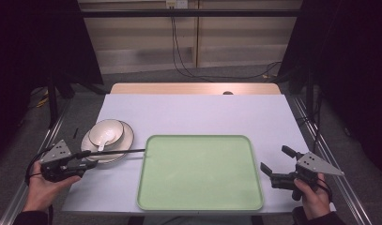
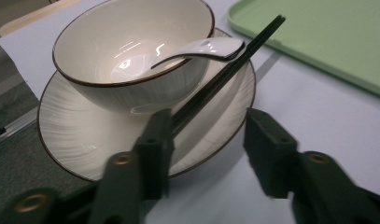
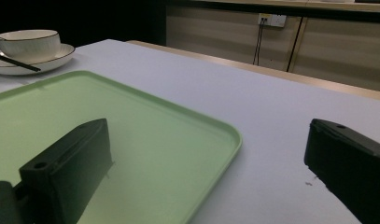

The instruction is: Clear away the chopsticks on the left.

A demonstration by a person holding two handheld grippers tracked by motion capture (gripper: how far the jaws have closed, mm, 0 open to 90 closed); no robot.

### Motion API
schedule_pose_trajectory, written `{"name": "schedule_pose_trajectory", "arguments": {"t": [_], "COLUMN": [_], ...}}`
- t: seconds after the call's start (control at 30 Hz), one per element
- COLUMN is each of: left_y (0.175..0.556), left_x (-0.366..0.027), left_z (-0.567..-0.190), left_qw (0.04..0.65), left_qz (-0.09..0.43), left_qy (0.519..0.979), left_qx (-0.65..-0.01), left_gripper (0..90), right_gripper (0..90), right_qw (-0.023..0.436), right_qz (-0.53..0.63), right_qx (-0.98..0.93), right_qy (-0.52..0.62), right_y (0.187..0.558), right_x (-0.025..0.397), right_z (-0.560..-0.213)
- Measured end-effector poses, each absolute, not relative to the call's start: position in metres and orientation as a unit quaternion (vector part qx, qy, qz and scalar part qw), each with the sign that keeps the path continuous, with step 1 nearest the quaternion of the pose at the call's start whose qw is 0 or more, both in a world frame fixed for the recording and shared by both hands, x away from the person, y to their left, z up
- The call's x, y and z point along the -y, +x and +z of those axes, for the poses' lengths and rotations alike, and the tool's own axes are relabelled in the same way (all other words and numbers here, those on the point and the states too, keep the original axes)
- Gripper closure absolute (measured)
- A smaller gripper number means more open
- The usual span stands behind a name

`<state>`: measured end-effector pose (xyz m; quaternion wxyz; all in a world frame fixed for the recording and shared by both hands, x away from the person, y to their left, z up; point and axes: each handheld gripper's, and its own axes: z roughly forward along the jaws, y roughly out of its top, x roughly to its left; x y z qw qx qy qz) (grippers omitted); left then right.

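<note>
High view: my left gripper [image 1: 85, 157] sits at the lower left of the frame, jaws parted, at the near end of the black chopsticks [image 1: 116, 152]. In the left gripper view the chopsticks [image 2: 225, 74] run from beside one jaw up toward the upper right, lying across the plate [image 2: 85, 140] under the bowl [image 2: 131, 70], with the white spoon [image 2: 201, 49] resting on the bowl's rim. My right gripper [image 1: 275, 164], at the lower right, is spread wide and empty beside the green tray [image 1: 200, 173], which lies at centre on the table [image 1: 193, 115].
</note>
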<state>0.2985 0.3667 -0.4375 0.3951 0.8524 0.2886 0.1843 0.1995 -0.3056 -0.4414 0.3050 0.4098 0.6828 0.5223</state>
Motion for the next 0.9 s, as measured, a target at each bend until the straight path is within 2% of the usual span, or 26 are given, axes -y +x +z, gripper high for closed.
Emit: {"name": "schedule_pose_trajectory", "arguments": {"t": [0.1, 0.23, 0.27, 0.8, 0.9], "left_y": [0.304, 0.309, 0.310, 0.323, 0.324], "left_x": [-0.368, -0.365, -0.365, -0.364, -0.362], "left_z": [-0.437, -0.438, -0.438, -0.444, -0.445], "left_qw": [0.398, 0.383, 0.379, 0.359, 0.340], "left_qz": [0.185, 0.185, 0.188, 0.179, 0.186], "left_qy": [0.853, 0.864, 0.866, 0.882, 0.888], "left_qx": [-0.283, -0.271, -0.267, -0.246, -0.246], "left_gripper": [61.6, 64.5, 70.6, 69.1, 65.2], "right_gripper": [0.3, 0.4, 0.4, 0.4, 0.3], "right_qw": [0.305, 0.302, 0.301, 0.296, 0.297], "right_qz": [0.522, 0.518, 0.518, 0.518, 0.517], "right_qx": [-0.682, -0.686, -0.686, -0.687, -0.685], "right_qy": [0.411, 0.413, 0.413, 0.414, 0.419], "right_y": [0.199, 0.201, 0.201, 0.201, 0.201], "right_x": [0.306, 0.306, 0.305, 0.305, 0.306], "right_z": [-0.441, -0.442, -0.443, -0.443, -0.443]}}
